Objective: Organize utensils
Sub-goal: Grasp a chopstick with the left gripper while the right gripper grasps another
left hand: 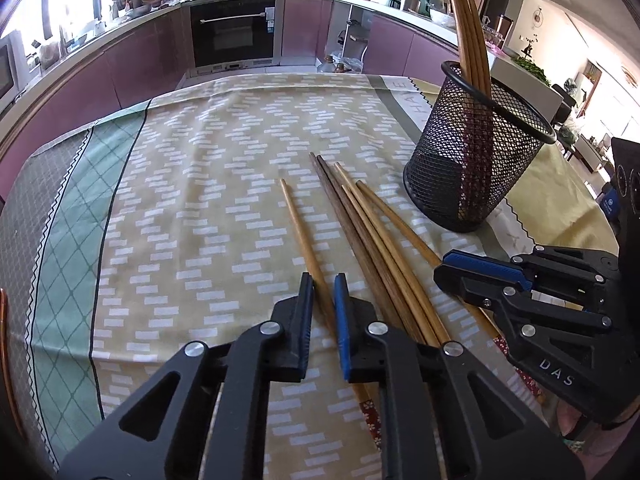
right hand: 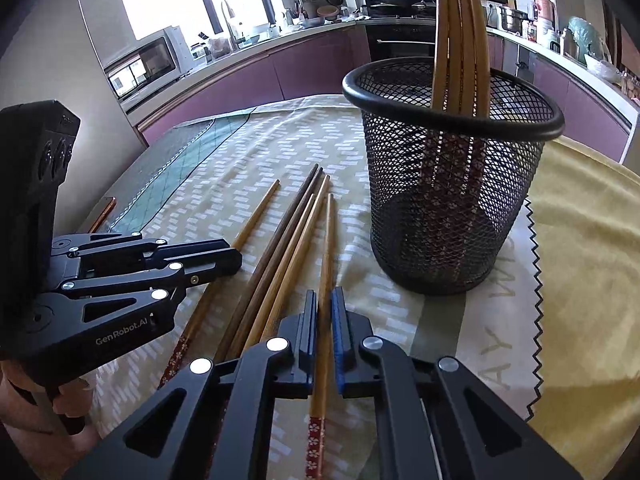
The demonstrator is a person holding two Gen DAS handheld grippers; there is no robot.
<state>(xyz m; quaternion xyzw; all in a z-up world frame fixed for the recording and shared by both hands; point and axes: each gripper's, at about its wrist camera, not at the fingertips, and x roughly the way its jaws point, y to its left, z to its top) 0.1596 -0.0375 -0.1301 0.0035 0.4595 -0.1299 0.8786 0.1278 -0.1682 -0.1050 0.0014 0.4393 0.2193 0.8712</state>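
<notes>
Left gripper (left hand: 323,280) pinches the outermost chopstick (left hand: 298,224); right gripper (right hand: 324,294) clamps another (right hand: 327,248). The mesh holder (right hand: 452,184) stands just beside, near the tablecloth's zigzag edge (right hand: 534,264).

6 loose chopsticks (left hand: 360,232) lie on the tablecloth (left hand: 200,184), left of the mesh holder (left hand: 476,168); 4 more stand inside it.

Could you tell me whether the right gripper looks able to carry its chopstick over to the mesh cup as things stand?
Probably yes: the right gripper is shut on a chopstick, and nothing lies between it and the mesh cup.
</notes>
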